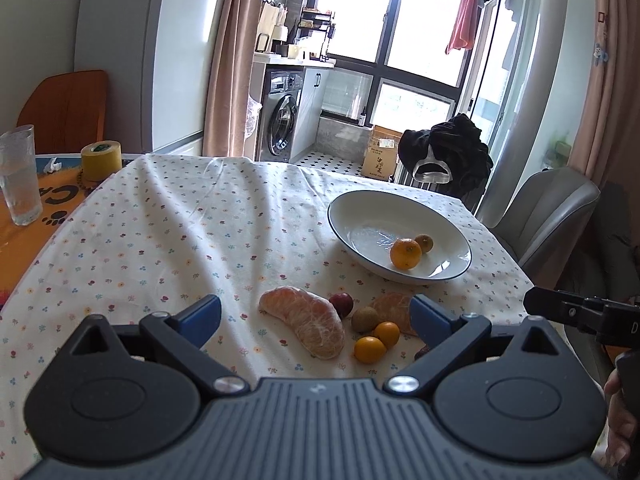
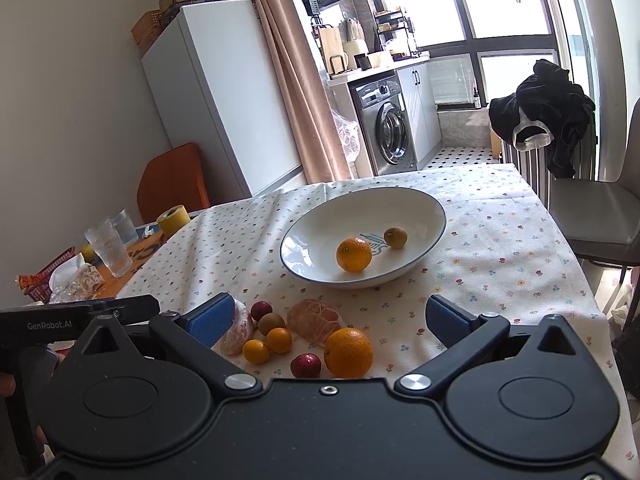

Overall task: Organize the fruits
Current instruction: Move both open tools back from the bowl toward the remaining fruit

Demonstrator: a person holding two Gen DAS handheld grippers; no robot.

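left gripper: fingers spread wide, nothing between them; blue ribbed pads, matte black plastic arms, lower centre of the left view
right gripper: also spread wide and empty; same blue pads
bowl: white glazed ceramic, shallow and oval, thin dark rim line, faint blue print inside; centre of the right view
in bowl: one round orange, dimpled skin, and one small brownish round fruit, apart from each other
loose fruit: on the cloth below the bowl, lower centre
peeled pieces: two peeled citrus chunks, pale orange with white pith; long one, shorter one
small fruit: two yellow-orange balls touching; brown fuzzy ball; two dark red smooth ones
big orange: whole, lower centre, just beside a red one
tablecloth: cream fabric, small flower print, creased
glass: clear, ribbed, left edge
tape roll: yellow, upper left
writing: "GenRobot.AI" on the black bar at left edge of the right view
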